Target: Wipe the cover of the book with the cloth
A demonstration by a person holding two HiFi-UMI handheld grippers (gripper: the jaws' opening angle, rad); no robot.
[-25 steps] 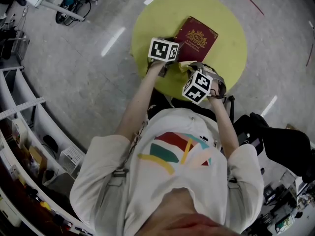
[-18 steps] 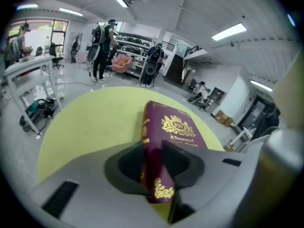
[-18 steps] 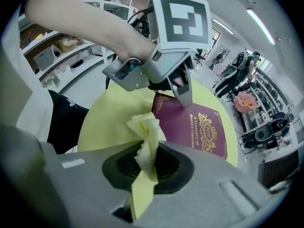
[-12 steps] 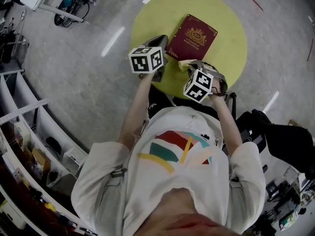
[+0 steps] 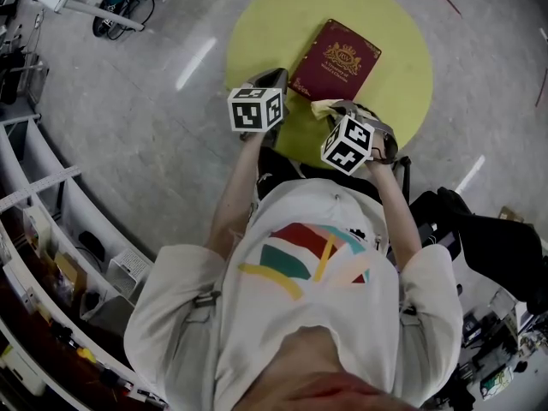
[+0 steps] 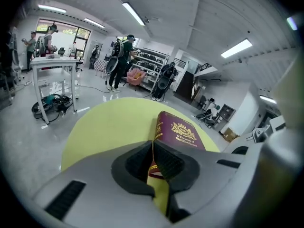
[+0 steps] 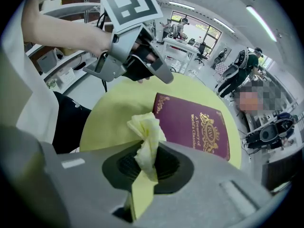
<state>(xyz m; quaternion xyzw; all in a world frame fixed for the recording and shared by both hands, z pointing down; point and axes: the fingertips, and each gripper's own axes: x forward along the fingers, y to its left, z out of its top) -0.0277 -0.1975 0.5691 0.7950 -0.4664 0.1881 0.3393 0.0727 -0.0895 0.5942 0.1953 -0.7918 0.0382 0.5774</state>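
In the head view the right gripper (image 5: pixel 342 113) covers most of the cloth (image 5: pixel 323 108); in its own view the left gripper (image 6: pixel 153 146) hides the book's (image 6: pixel 183 134) near end.

Maroon book (image 5: pixel 336 61), gold crest, closed, flat on yellow table (image 5: pixel 265 24). Pale yellow cloth (image 7: pixel 145 141) bunched, pinched in my right gripper (image 7: pixel 148 163), beside the book.

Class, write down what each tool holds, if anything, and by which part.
Right tool pinches the cloth at its bunched middle, a tuft poking out ahead. Left tool is shut, holding nothing.
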